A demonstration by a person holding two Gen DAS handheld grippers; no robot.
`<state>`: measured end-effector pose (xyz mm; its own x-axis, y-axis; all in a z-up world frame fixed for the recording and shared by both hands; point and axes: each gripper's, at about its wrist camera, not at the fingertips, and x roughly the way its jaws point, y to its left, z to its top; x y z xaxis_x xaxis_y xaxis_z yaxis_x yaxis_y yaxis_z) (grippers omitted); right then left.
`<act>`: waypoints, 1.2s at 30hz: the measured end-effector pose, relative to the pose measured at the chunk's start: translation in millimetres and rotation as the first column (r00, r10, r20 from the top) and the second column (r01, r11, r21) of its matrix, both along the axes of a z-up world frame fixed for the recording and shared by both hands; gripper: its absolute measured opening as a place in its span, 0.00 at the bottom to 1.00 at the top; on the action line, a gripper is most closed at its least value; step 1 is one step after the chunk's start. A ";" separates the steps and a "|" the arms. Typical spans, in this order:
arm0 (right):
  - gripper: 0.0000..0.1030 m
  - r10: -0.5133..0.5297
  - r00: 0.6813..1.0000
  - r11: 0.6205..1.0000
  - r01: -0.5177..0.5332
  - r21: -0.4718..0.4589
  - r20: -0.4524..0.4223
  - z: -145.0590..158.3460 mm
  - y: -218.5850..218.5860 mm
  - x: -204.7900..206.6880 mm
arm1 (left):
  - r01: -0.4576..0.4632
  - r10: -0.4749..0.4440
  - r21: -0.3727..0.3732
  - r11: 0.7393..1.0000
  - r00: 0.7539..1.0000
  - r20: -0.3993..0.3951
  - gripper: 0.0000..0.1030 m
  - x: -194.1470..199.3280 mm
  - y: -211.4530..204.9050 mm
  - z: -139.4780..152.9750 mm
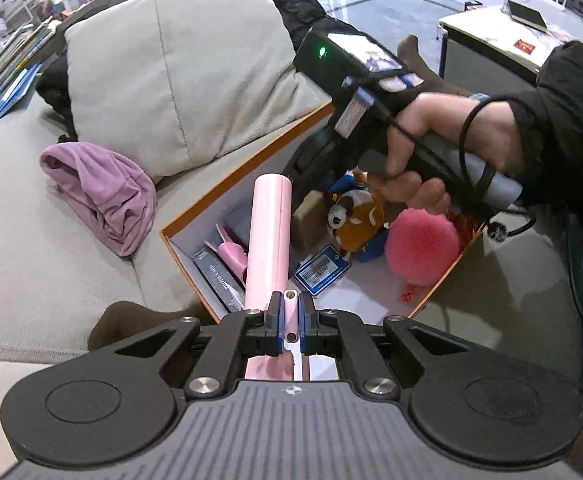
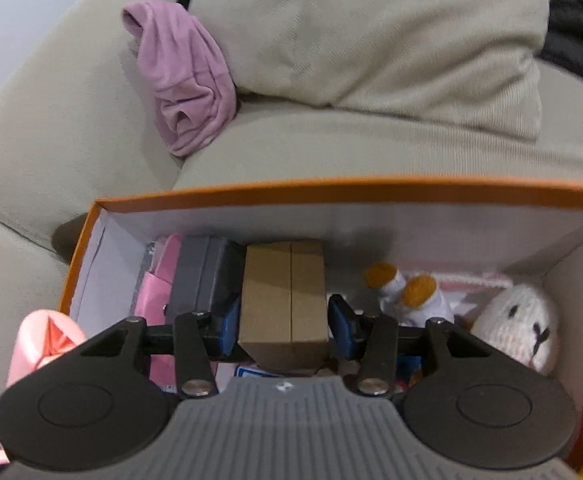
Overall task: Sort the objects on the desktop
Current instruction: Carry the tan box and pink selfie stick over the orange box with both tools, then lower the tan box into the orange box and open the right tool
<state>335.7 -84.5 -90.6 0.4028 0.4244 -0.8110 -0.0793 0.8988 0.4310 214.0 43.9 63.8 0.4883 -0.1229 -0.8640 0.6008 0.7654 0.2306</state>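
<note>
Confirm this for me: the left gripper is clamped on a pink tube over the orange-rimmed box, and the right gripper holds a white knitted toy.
Not quite. The right gripper holds a brown cardboard box, as the right wrist view shows; the white knitted toy lies in the orange-rimmed box. The left gripper does clamp the pink tube.

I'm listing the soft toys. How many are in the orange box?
3: a brown plush animal mid-box, a pink pompom beside it, a white knitted face at the right end. Others may be hidden.

I see my grey sofa (image 1: 51, 208). A pale cushion (image 1: 179, 72) leans on its back, 1 crumpled purple cloth (image 1: 99, 192) lies on the seat just beside the cushion, and a black garment (image 1: 299, 12) sits behind the cushion.
</note>
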 end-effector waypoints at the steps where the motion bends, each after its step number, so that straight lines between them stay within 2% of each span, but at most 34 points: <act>1: 0.49 -0.004 1.000 1.000 0.004 0.019 -0.003 0.4 -3.6 0.4 | 0.006 -0.007 0.007 1.000 1.000 0.002 0.07 1.3 -1.0 -1.4; 3: 0.49 -0.015 1.000 0.999 0.015 0.037 0.005 6.1 -11.7 -1.9 | 0.023 -0.023 0.017 1.000 1.000 0.008 0.07 2.5 -4.2 -2.3; 7: 0.37 -0.042 0.997 0.998 0.038 0.057 0.060 27.3 -31.7 -15.6 | 0.085 -0.086 0.035 0.996 0.996 0.011 0.07 2.3 -16.4 -1.5; 11: 0.37 -0.043 0.991 0.996 0.032 0.083 0.127 51.0 -52.5 -36.5 | 0.190 -0.190 0.050 0.980 0.982 0.000 0.07 -2.8 -35.4 -4.2; 14: 0.37 -0.012 0.991 0.996 -0.001 0.092 0.137 58.1 -60.1 -47.2 | 0.248 -0.247 0.051 0.967 0.969 -0.019 0.08 -5.4 -49.2 -12.4; 19: 0.38 0.030 0.990 0.999 -0.033 0.023 0.141 53.4 -65.4 -66.7 | 0.298 -0.294 0.069 0.952 0.954 -0.066 0.08 -5.2 -62.6 -30.6; 30: 0.34 0.142 0.990 0.988 -0.140 0.067 -0.027 20.4 -51.7 -80.9 | 0.318 -0.295 0.120 0.940 0.939 -0.178 0.11 -2.7 -58.9 -64.2; 36: 0.35 0.172 0.981 0.981 -0.163 0.102 -0.086 15.4 -48.8 -84.0 | 0.305 -0.286 0.065 0.950 0.936 -0.205 0.15 6.6 -43.1 -64.2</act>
<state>251.8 -133.3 -75.2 0.2433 0.5555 -0.7951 -0.1804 0.8314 0.5257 220.6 0.8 -0.4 0.2675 -0.1501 -0.9518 0.8362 0.5269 0.1519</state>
